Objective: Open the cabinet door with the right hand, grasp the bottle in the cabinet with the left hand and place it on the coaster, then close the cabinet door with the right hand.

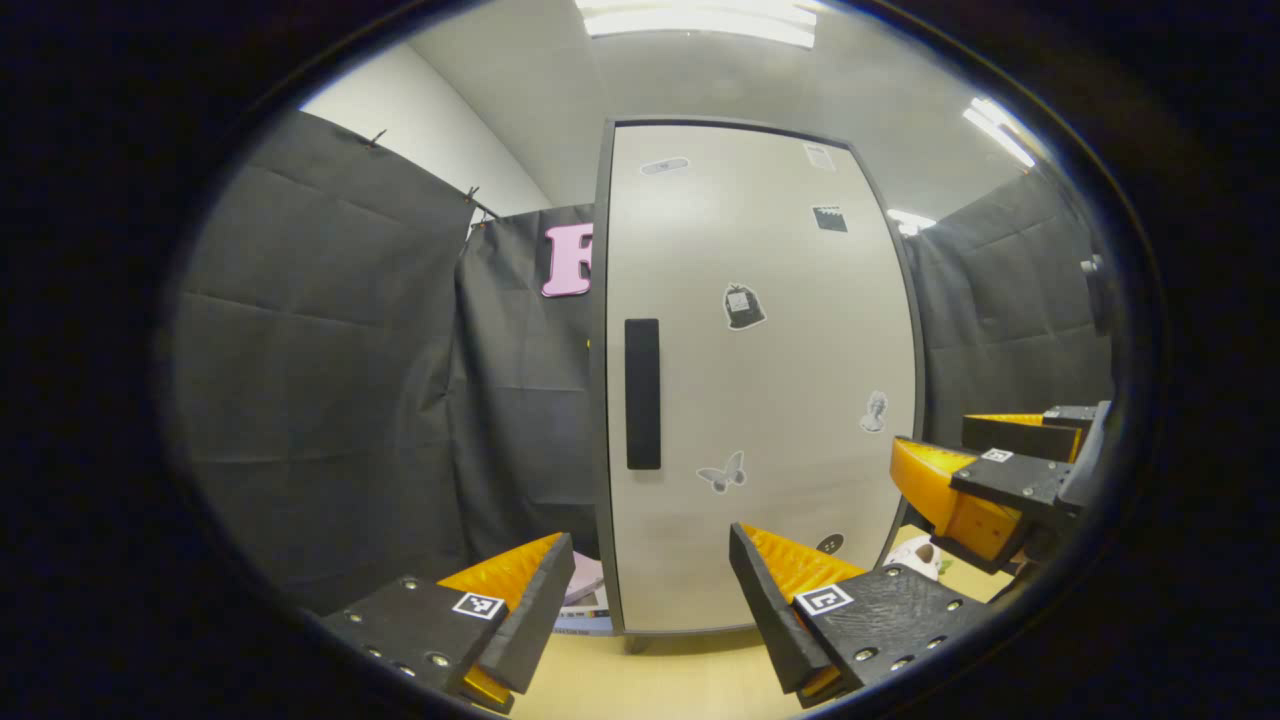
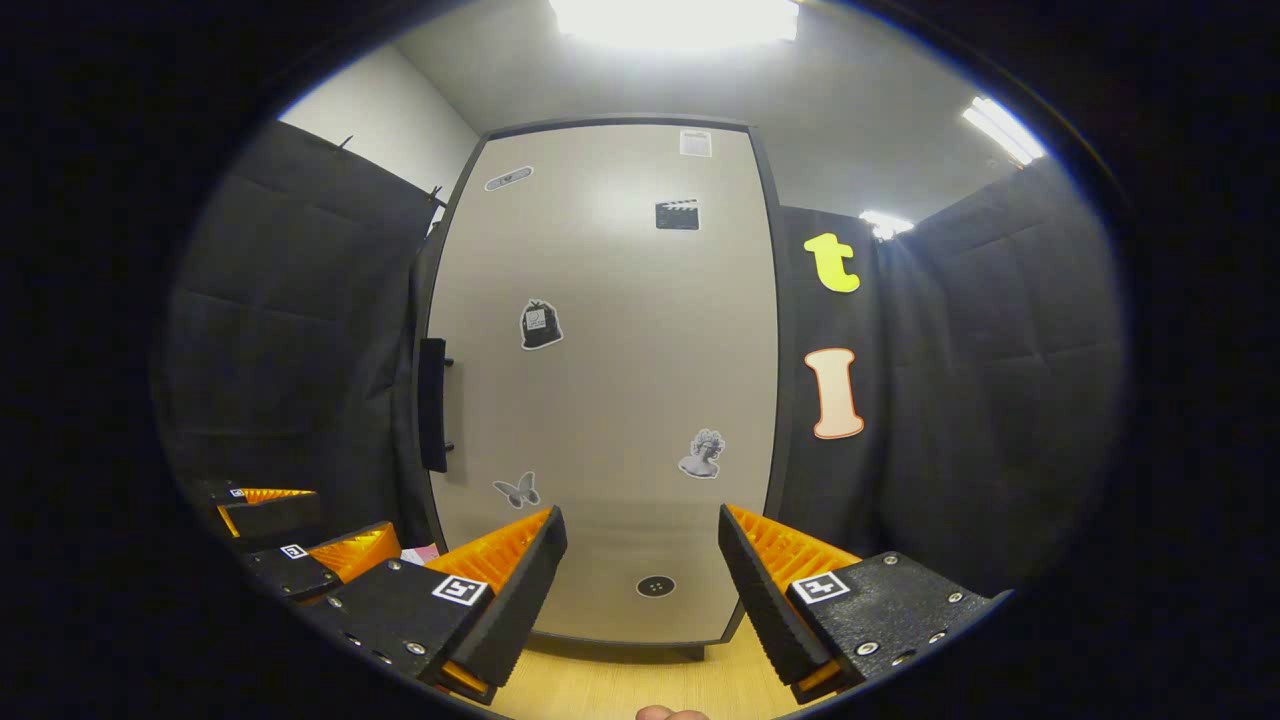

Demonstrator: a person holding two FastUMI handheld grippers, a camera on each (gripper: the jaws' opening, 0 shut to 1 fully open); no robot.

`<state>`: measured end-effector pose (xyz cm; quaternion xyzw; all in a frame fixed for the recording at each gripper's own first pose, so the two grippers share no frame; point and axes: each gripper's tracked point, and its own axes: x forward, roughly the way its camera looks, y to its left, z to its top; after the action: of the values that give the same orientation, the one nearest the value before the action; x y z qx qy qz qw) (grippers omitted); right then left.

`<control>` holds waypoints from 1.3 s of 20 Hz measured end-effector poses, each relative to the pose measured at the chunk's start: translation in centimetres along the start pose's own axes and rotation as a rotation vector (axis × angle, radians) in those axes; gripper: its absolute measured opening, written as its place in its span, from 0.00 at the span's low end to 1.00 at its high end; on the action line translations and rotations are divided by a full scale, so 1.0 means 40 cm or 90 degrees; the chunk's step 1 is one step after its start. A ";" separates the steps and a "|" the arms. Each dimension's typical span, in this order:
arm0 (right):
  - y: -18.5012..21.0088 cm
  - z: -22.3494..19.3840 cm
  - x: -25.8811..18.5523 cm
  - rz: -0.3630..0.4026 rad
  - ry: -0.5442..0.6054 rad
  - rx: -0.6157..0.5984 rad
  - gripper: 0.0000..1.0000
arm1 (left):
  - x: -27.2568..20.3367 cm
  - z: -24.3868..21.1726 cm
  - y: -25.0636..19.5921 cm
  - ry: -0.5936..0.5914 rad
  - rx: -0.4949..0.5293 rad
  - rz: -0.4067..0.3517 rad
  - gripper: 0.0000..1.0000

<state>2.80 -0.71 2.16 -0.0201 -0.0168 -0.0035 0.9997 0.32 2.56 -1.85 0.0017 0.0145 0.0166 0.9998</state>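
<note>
I've got the tall pale-grey cabinet door (image 2: pixel 600 380) shut in front of me, so the bottle must be behind it where I can't see, and both tongs hold nothing: my right gripper (image 2: pixel 640 570) gapes wide, my left gripper (image 1: pixel 650 590) likewise. For a clean pull I'd bring the right across to the black vertical bar handle (image 2: pixel 432 404) on the door's left edge (it stands proud on two posts), straddle it squarely, then swing out while the left waits clear.

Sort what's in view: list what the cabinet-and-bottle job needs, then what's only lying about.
For the job:
- cabinet door, closed
- door handle
- right hand-held gripper, open
- left hand-held gripper, open

Lying about:
- stickers on the door, such as the butterfly
- small pale item on the table right of the cabinet
- booklets left of the cabinet
</note>
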 end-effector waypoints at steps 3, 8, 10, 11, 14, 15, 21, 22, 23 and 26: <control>0.032 0.024 0.023 0.017 -0.016 -0.008 0.94 | -0.018 -0.012 0.031 0.005 0.007 0.010 0.89; 0.105 0.069 0.066 0.045 -0.037 -0.013 0.94 | -0.050 -0.049 0.098 0.023 0.005 0.034 0.89; 0.141 0.083 0.084 0.057 -0.045 -0.016 0.94 | -0.064 -0.066 0.133 0.031 0.004 0.046 0.89; 0.162 0.087 0.094 0.065 -0.048 -0.018 0.94 | -0.075 -0.077 0.150 0.036 0.004 0.053 0.89; 0.234 0.101 0.124 0.088 -0.058 -0.021 0.94 | -0.097 -0.105 0.208 0.053 0.002 0.072 0.89; 0.259 0.106 0.136 0.094 -0.062 -0.021 0.94 | -0.104 -0.111 0.225 0.056 0.002 0.079 0.89; 0.403 0.137 0.207 0.135 -0.088 -0.018 0.95 | -0.128 -0.148 0.355 0.078 0.003 0.123 0.89; 0.423 0.139 0.222 0.138 -0.088 -0.015 0.95 | -0.129 -0.148 0.374 0.078 0.003 0.130 0.89; 0.442 0.135 0.236 0.141 -0.086 -0.015 0.95 | -0.136 -0.151 0.386 0.078 0.003 0.137 0.89; 0.488 0.111 0.275 0.147 -0.068 -0.024 0.95 | -0.131 -0.163 0.439 0.085 -0.002 0.151 0.89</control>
<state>13.79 18.90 6.20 -0.0406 -0.0677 0.1127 0.9905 -5.71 19.95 -8.16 0.0011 0.0808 0.1350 0.9875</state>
